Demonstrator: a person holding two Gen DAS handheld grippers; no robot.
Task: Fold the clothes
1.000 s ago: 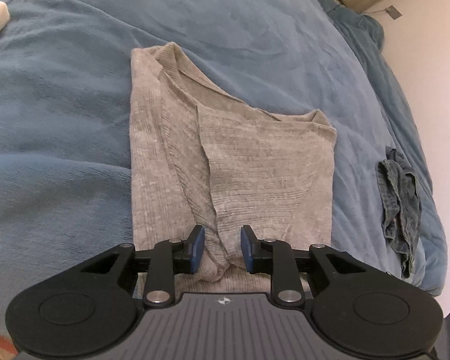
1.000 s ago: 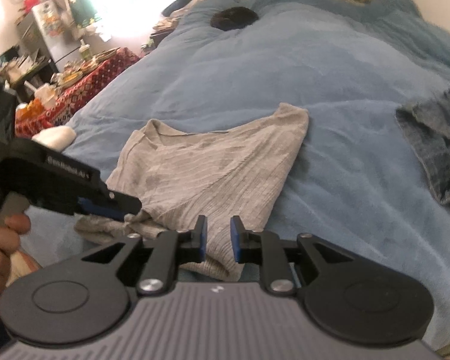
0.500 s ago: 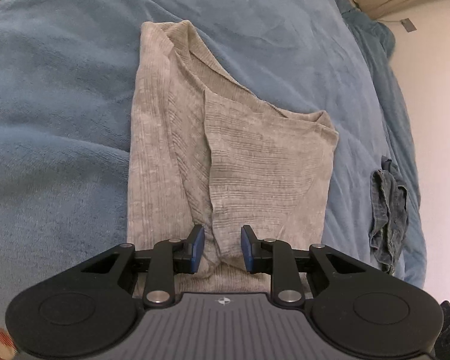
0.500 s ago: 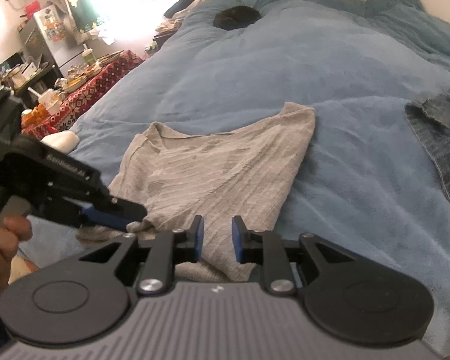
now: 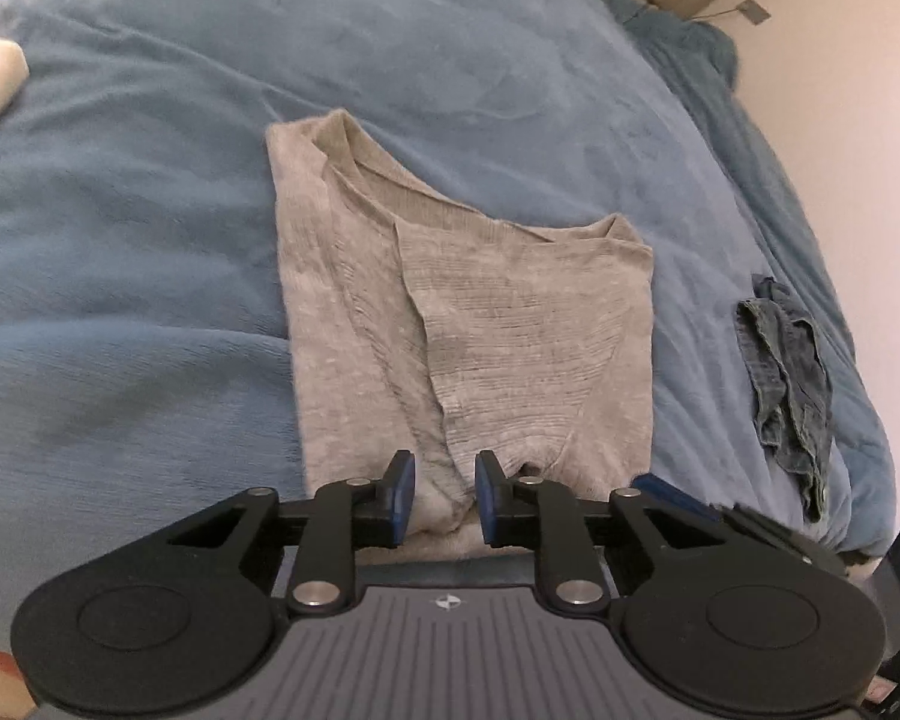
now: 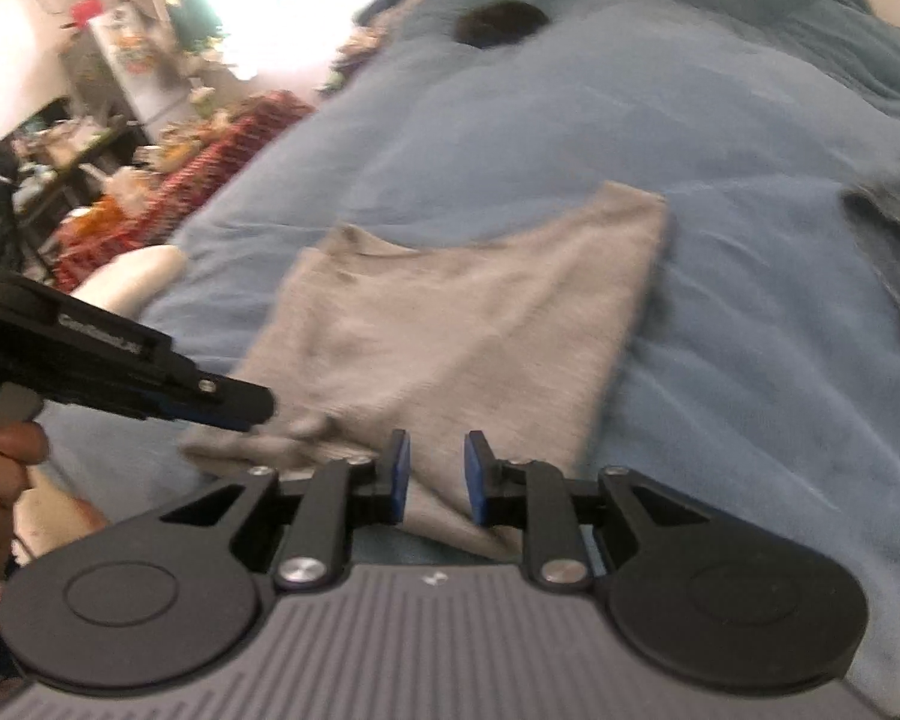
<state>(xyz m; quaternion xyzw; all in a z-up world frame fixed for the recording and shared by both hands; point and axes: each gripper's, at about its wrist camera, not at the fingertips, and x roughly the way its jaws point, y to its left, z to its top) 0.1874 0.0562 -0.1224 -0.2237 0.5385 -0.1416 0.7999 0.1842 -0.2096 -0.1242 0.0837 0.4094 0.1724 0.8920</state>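
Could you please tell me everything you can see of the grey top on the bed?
The grey top is a thin, ribbed knit lying flat on the blue blanket, already folded into a rough rectangle, with one panel laid over the middle and the neckline at the far end. Its near hem is bunched between the left gripper, whose jaws are closing. The right gripper hangs over the same hem with cloth between its fingers.

The top (image 5: pixel 468 312) is a grey ribbed knit, lying flat on the blue blanket (image 5: pixel 150 210) with both sides folded in over the middle, so it forms a narrow upright panel. Its V-neck end points away and its hem lies nearest, slightly bunched. A crumpled denim piece (image 5: pixel 786 384) lies well apart, toward the blanket's right edge.
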